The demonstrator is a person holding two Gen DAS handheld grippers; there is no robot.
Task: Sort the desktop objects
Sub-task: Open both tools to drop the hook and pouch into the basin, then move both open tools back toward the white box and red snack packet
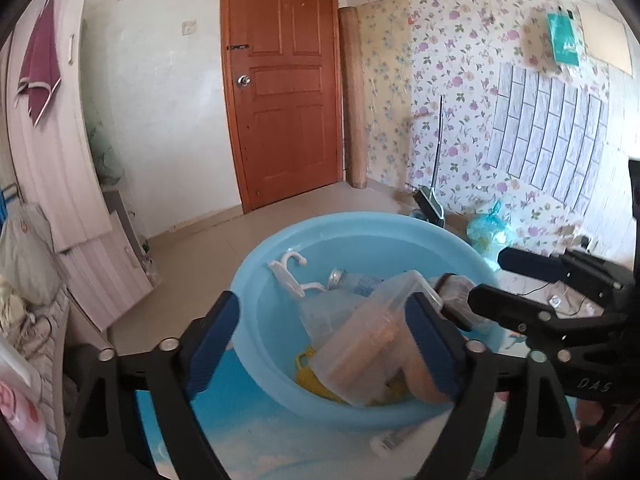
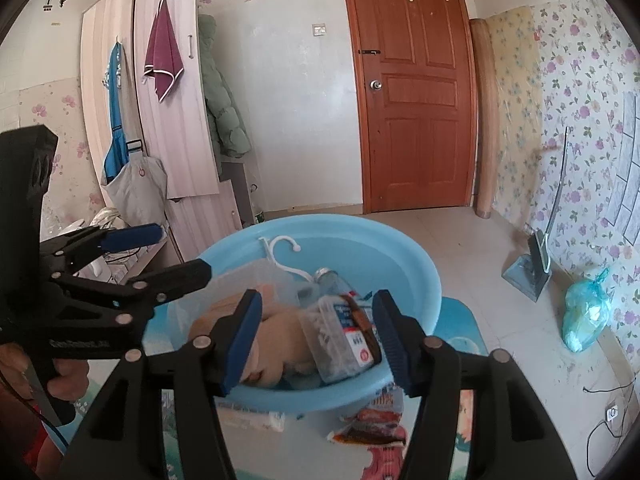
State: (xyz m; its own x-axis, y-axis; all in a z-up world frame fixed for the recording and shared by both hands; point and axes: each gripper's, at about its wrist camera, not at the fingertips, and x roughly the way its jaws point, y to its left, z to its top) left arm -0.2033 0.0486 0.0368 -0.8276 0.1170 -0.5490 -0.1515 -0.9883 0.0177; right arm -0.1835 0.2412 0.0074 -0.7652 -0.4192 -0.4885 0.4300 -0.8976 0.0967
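A light-blue basin [image 1: 256, 280] [image 2: 424, 280] stands on the table with sorted things piled inside. In it are a white hanger [image 1: 286, 276] [image 2: 280, 252], a clear bottle [image 1: 348, 280] [image 2: 326, 278], a clear plastic box [image 1: 360, 344], a labelled clear container [image 2: 340, 332], a tan soft object [image 2: 276, 340] [image 1: 416, 376] and something yellow [image 1: 308, 372]. My left gripper [image 1: 328, 344] [image 2: 160, 256] hovers open over the basin's near-left side. Over the near-right side hangs my right gripper [image 2: 318, 336] [image 1: 490, 278], also open. Neither holds anything.
A red snack packet [image 2: 376, 424] and a white tube [image 1: 390, 438] [image 2: 256, 420] lie on the blue printed table cover in front of the basin. A hand [image 2: 66, 380] grips the left tool. Beyond are tiled floor, a wooden door [image 1: 284, 80], a dustpan [image 2: 528, 276] and a blue bag [image 2: 586, 316].
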